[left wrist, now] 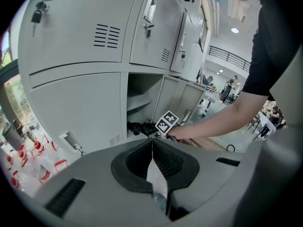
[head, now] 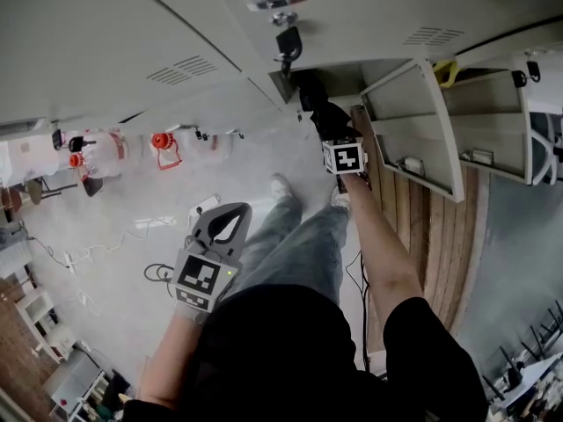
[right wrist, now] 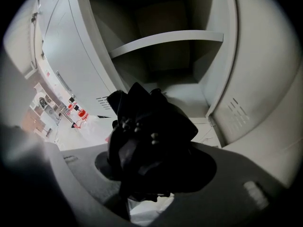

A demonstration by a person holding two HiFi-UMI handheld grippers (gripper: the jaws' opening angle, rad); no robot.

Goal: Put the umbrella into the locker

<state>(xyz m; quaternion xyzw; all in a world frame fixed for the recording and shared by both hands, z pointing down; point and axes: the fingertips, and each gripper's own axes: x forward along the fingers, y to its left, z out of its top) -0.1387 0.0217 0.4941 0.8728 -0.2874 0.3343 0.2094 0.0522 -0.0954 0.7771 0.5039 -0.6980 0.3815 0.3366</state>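
At the far left of the head view, clear containers with red parts point(head: 104, 150) stand on the pale floor point(head: 132, 227) against the foot of the locker point(head: 106, 42), and a dark cable point(head: 158, 273) lies coiled nearer the person. Just right of the cable, the left gripper point(head: 236, 214) hangs over the floor, well apart from the locker's open part. In its own view its jaws are pressed together, with nothing between them.

Further right are the person's jeans point(head: 299, 244) and light shoes point(head: 281, 185). Beyond them, the bare right arm point(head: 383, 244) stretches towards the locker's bottom row. The right gripper point(head: 334, 134) points steeply down at the mouth of an open compartment. Its jaws are clamped on the umbrella point(right wrist: 147, 131), a black, folded and bunched bundle that fills the space between them.

The umbrella's free end points into the compartment, under the shelf point(right wrist: 165, 38). It is at the opening, above the compartment floor point(right wrist: 184, 92); whether it touches that floor I cannot tell. To its right the compartment door point(head: 413, 130) stands swung open, and past the door runs a strip of wooden flooring point(head: 440, 244).
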